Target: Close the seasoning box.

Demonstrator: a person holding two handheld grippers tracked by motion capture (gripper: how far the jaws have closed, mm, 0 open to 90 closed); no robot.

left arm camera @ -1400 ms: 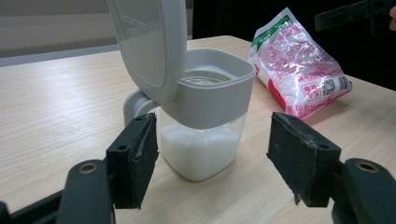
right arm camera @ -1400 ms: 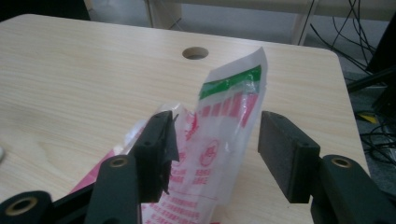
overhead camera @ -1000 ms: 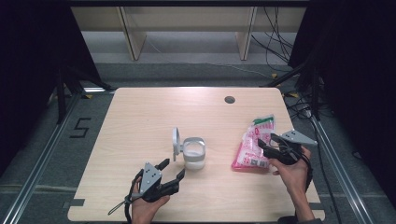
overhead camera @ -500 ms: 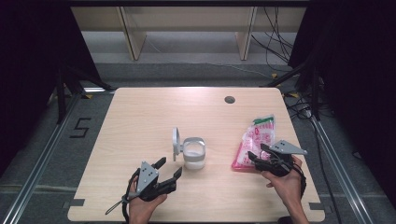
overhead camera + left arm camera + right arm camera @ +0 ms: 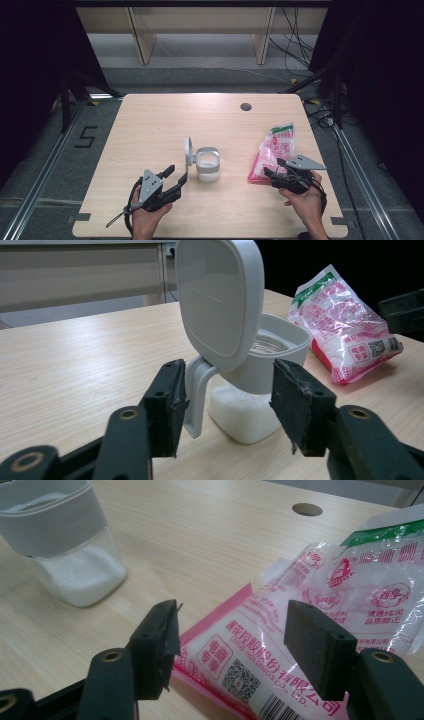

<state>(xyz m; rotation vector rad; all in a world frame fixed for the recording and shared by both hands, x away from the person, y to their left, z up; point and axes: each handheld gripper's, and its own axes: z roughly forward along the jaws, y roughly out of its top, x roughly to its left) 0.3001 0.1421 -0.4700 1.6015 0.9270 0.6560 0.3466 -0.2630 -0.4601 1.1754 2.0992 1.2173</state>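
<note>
At centre frame the left tongs [image 5: 225,410], just closing but unclenched, are straddling the jar [image 5: 250,390]'s lid hinge [image 5: 197,390], needing squarer seating, while the released right tongs [image 5: 230,645] are framing the bag [image 5: 320,630].

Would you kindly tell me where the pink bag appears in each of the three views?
High view: pink bag right of centre, beside the right gripper.
Left gripper view: upper right, behind the white container.
Right gripper view: lower right, its corner between the open jaws.
Shared landmark: the white container.
</note>
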